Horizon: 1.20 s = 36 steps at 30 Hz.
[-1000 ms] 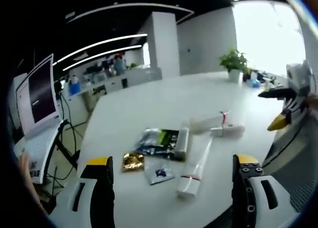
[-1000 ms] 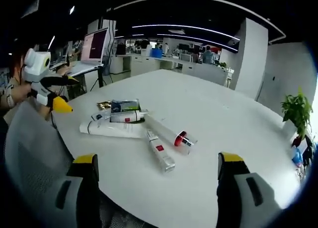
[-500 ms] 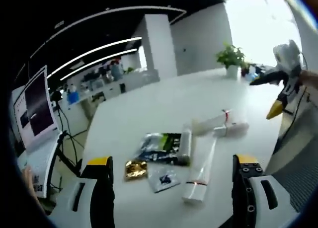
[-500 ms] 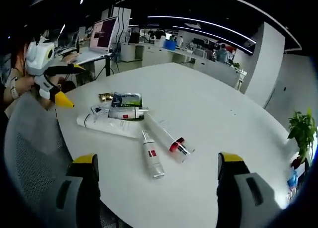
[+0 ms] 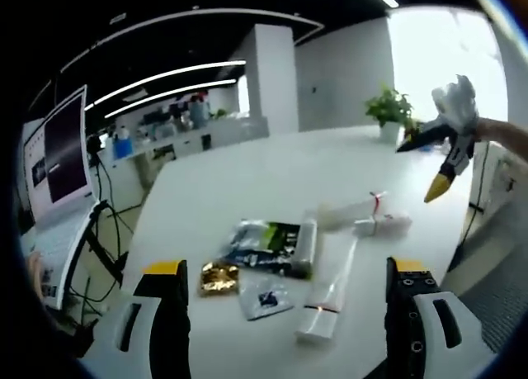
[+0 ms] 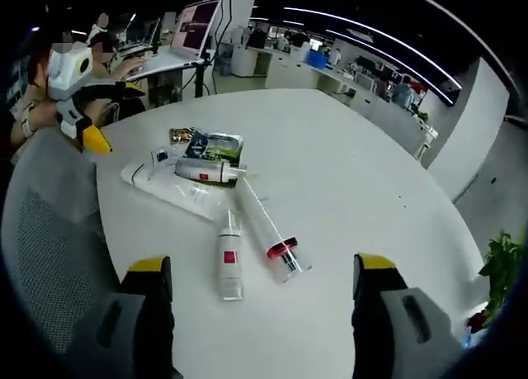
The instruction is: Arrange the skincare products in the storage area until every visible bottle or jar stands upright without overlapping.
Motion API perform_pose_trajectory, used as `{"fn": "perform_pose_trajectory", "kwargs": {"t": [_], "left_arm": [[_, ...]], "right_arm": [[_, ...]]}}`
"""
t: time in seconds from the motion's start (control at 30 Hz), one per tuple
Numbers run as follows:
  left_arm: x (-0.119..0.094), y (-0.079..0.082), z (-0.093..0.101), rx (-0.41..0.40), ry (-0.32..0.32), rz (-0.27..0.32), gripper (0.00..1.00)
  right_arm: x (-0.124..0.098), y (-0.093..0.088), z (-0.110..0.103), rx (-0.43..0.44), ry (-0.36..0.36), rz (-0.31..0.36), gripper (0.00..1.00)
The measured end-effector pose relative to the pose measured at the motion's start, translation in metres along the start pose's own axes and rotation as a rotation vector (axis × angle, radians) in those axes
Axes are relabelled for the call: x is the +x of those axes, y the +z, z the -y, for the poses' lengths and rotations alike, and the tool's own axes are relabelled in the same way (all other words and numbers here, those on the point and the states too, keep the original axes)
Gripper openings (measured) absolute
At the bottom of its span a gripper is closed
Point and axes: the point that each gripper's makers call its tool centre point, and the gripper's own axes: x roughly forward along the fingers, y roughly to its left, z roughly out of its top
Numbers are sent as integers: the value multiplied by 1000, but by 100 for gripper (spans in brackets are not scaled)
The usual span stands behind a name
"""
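Skincare products lie flat in a cluster on the white table (image 5: 247, 181). In the left gripper view I see a dark green sachet pack (image 5: 264, 239), a gold sachet (image 5: 219, 276), a small dark sachet (image 5: 264, 298), a long white tube (image 5: 330, 284) and a clear tube with a red band (image 5: 355, 210). My left gripper (image 5: 285, 313) hangs open over the near edge. The right gripper view shows a white tube with a red label (image 6: 229, 263), a clear red-capped tube (image 6: 268, 230) and a wide flat tube (image 6: 173, 189). My right gripper (image 6: 264, 313) is open above the table, holding nothing.
A grey mesh chair (image 6: 49, 247) stands at the table's edge beside the cluster. A laptop (image 6: 194, 32) on a stand sits beyond the table. A potted plant (image 5: 388, 106) stands at the far side. A person holds the left gripper (image 6: 74, 90).
Both cameras shifted. The right gripper view now looks down on the table from higher, and the right gripper rose in the left gripper view. The products lie as before.
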Motion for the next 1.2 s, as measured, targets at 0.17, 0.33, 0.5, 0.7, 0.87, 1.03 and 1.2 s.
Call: {"fn": "perform_pose_trajectory", "kwargs": {"t": [0.17,0.33,0.5,0.7,0.87,1.03,1.2], "left_arm": [[0,0,0,-11,-2,4,97],[0,-2,-3,-35,1,3,97],[0,-3,-2,-42,-5,4,97],[1,-5,-2,-41,-8,-3,97],[1,-5,-2,-45,-11,-5,97],[1,-6,-1,-47,-16,-7,97],[1,-6,-2,-71,-21,-4,97]], "right_arm": [[11,-3,8,-62,39,-50,80],[22,-8,15,-118,73,-92,70],[35,-21,19,-133,127,-150,62],[46,-34,17,-189,185,-214,51],[57,-37,22,-172,215,-230,46],[65,-42,26,-178,244,-269,46],[71,-47,23,-223,281,-316,45]]}}
